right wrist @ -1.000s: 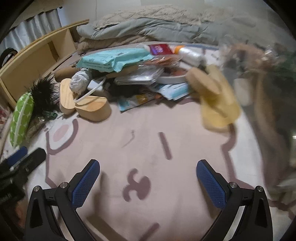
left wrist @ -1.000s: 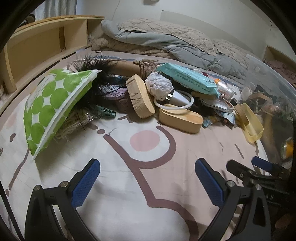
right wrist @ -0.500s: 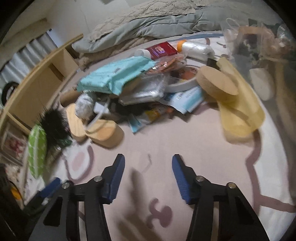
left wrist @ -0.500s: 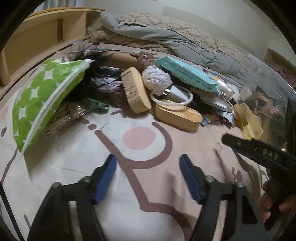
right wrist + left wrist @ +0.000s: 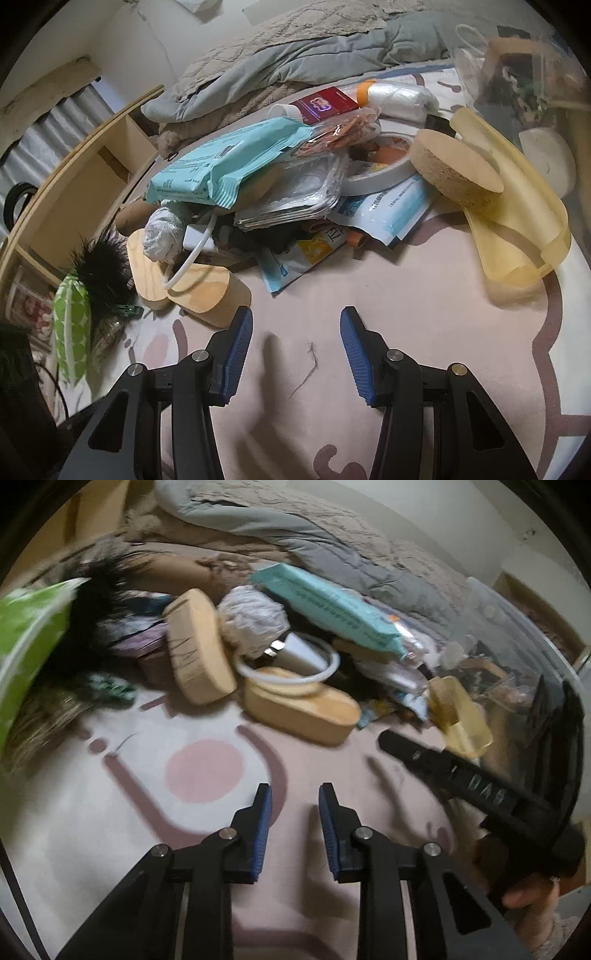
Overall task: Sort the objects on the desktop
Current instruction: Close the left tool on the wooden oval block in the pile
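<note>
1. The left gripper [image 5: 295, 794] hangs over the pink-patterned bedcover [image 5: 207, 771], its blue pads drawn together as far as they go, with nothing between them.
2. The right gripper [image 5: 296, 317] stands partly spread and empty, over bare cover.
3. The clutter lies ahead of both tools, from about ten to two o'clock: a teal wipes pack [image 5: 225, 162], a wooden oval box [image 5: 303, 712] under a white ring [image 5: 288, 664], and a second oval box [image 5: 195, 646] tipped on edge.
4. At two o'clock from the right gripper sit a cork lid [image 5: 458, 173] and a yellow translucent scoop [image 5: 517, 221].
5. A green-dotted bag [image 5: 72, 325] lies at nine o'clock; the left view is blurred, so finer items are uncertain.
</note>
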A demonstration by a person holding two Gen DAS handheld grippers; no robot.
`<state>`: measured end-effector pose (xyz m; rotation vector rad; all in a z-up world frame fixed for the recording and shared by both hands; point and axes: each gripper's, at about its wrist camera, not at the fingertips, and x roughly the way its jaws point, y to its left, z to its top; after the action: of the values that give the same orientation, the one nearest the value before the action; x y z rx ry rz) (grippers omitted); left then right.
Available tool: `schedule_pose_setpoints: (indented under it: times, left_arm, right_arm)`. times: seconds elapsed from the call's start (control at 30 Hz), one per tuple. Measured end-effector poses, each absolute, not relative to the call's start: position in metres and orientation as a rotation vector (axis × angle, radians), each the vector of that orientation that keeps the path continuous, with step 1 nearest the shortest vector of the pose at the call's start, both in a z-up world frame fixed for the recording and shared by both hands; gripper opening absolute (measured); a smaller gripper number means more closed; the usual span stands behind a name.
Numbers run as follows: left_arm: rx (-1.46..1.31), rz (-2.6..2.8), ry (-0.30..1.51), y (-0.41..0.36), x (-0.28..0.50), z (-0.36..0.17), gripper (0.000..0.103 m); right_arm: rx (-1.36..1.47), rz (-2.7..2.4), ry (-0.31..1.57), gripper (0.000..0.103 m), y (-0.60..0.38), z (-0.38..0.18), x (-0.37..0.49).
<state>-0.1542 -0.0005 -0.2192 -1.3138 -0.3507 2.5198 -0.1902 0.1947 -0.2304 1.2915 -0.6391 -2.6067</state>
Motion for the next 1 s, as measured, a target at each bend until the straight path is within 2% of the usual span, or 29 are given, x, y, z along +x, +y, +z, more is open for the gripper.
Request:
schedule_pose_setpoints:
  times: [0.17,0.27,0.37,1.0]
  left_arm:
    - [-1.269,2.534,-0.311,-0.003,-0.17,-0.216,0.026]
    - [-1.278,2.556,-0.287,-0.009,-0.182,-0.222,0.026]
    - [-1.28,2.56,-0.303,-0.013,-0.191,-0.227,0.021]
    - [-1.144,2.507,-0.64,-0.054,-0.213,-0.232,0.021]
  right_arm:
    - [1.273,-2.589,-0.689,0.05,0.2,-0.238,-0.19]
    - [1.268,-2.604,-0.659,0.048,0.197,-0.239,-0.189]
    - [1.277,-2.62,-0.634,0.046,0.194,-0.241,-0.191]
    - [1.277,-2.617,-0.644,0.046,0.191,-0.246,-0.203]
